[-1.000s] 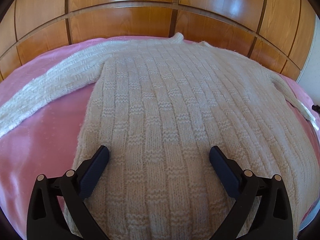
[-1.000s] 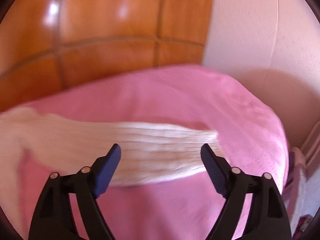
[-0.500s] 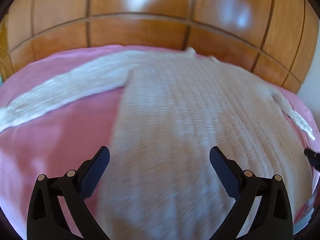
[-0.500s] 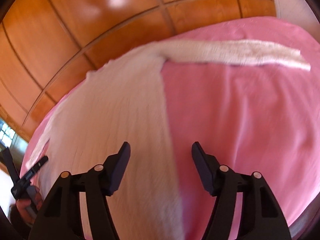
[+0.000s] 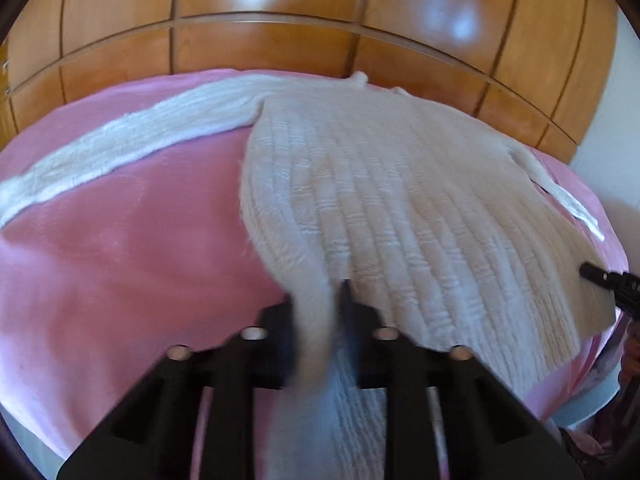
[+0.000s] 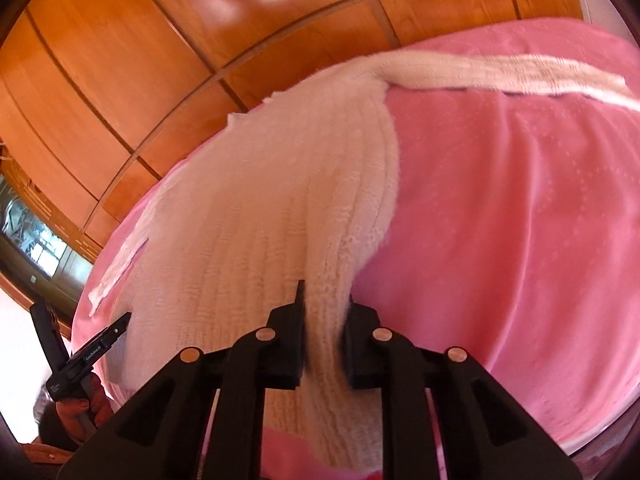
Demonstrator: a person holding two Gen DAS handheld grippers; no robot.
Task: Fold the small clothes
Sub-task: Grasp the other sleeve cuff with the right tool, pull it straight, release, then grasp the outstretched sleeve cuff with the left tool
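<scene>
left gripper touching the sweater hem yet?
Touching. Left wrist view: the left gripper is closing, with a bunch of the white sweater pinched between its fingers, knit against both pads.

Sweater point(image 5: 400, 208) hem pinched fold blurred; left sleeve point(image 5: 100, 156) cuff cut off at frame edge.

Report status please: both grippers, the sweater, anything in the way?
Left gripper and right gripper closing on sweater hem corners. Sweater flat on pink blanket, sleeves out. Nothing in the way.
</scene>
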